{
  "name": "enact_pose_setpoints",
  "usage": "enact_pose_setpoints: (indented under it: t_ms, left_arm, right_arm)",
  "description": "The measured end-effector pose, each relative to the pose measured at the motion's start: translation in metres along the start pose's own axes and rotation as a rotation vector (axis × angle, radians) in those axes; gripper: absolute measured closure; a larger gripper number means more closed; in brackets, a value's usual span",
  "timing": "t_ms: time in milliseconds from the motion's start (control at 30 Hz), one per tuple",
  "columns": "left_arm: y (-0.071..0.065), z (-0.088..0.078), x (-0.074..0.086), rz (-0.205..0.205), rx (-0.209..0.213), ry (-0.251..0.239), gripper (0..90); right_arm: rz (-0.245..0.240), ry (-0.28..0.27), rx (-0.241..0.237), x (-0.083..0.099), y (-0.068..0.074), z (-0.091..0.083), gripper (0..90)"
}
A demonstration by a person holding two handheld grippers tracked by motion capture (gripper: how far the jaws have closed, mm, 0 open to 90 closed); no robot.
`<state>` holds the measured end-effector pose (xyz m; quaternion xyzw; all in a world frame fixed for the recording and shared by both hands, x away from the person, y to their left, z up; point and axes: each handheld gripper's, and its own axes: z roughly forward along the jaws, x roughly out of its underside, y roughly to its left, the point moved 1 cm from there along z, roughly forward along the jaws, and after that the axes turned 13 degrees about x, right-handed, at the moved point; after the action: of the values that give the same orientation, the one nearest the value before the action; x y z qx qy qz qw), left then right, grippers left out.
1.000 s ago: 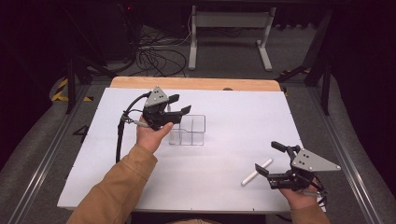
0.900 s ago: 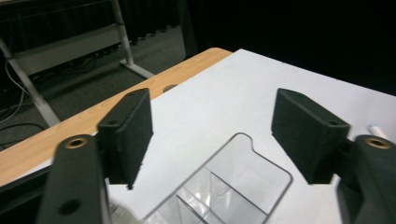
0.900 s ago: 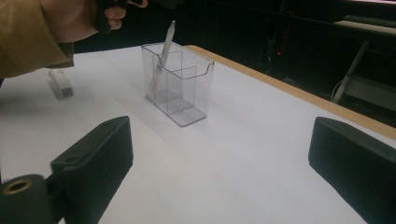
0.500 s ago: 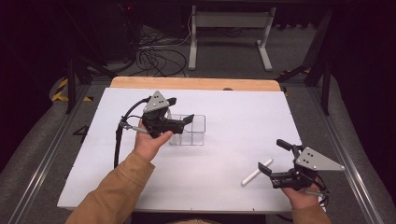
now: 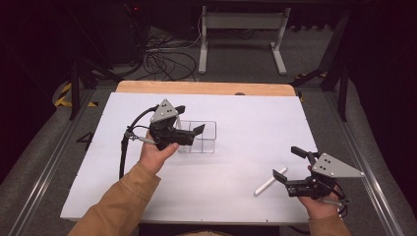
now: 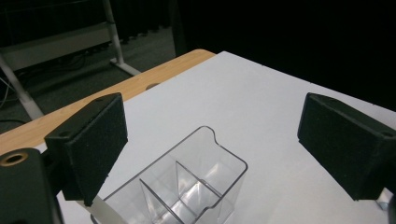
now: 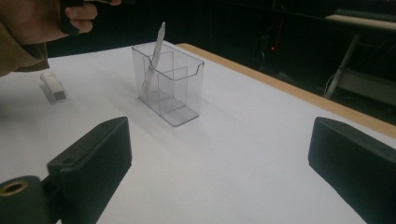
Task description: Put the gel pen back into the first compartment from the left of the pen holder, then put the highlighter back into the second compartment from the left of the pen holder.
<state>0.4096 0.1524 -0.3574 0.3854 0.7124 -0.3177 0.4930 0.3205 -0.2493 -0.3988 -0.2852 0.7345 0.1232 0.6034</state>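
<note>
Clear organizer point(image 5: 200, 136) beneath the left tongs point(image 5: 189, 120) — just opened wide, empty.

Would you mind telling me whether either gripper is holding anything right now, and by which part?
Nothing is held. The left gripper is open above the clear box, its jaws having just been opening with nothing between them. The right gripper is open beside the white pen.

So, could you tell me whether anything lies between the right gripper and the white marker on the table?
Nothing visible does. The white marker lies on bare table just left of the open right gripper, well apart from the clear organizer.
</note>
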Motion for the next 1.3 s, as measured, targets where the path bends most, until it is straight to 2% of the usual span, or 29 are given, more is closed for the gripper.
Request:
enact_pose_setpoints:
  t_ms: [133, 233, 267, 467, 967, 1300]
  left_arm:
    - [-0.004, 0.002, 0.0, 0.009, 0.009, 0.008, 9.7]
    - [-0.008, 0.003, 0.0, 0.011, 0.014, 0.015, 9.6]
    - [-0.009, 0.004, 0.0, 0.01, 0.02, 0.019, 9.6]
    - [-0.014, 0.007, 0.0, 0.008, 0.039, 0.021, 9.6]
    - [-0.019, 0.01, 0.001, 0.008, 0.043, 0.032, 9.3]
    - [-0.019, 0.012, 0.002, -0.001, 0.046, 0.041, 10.0]
  right_arm:
    - [0.006, -0.002, 0.021, -0.001, 0.0, 0.0, 6.1]
    - [0.013, -0.008, 0.035, -0.002, 0.0, -0.003, 13.5]
    - [0.022, 0.008, 0.038, -0.003, 0.0, -0.003, 13.5]
    - [0.036, 0.04, 0.042, -0.005, -0.004, -0.003, 10.2]
    - [0.028, 0.057, 0.073, -0.004, -0.005, -0.001, 3.3]
    - [0.033, 0.101, 0.075, -0.004, -0.004, 0.001, 0.4]
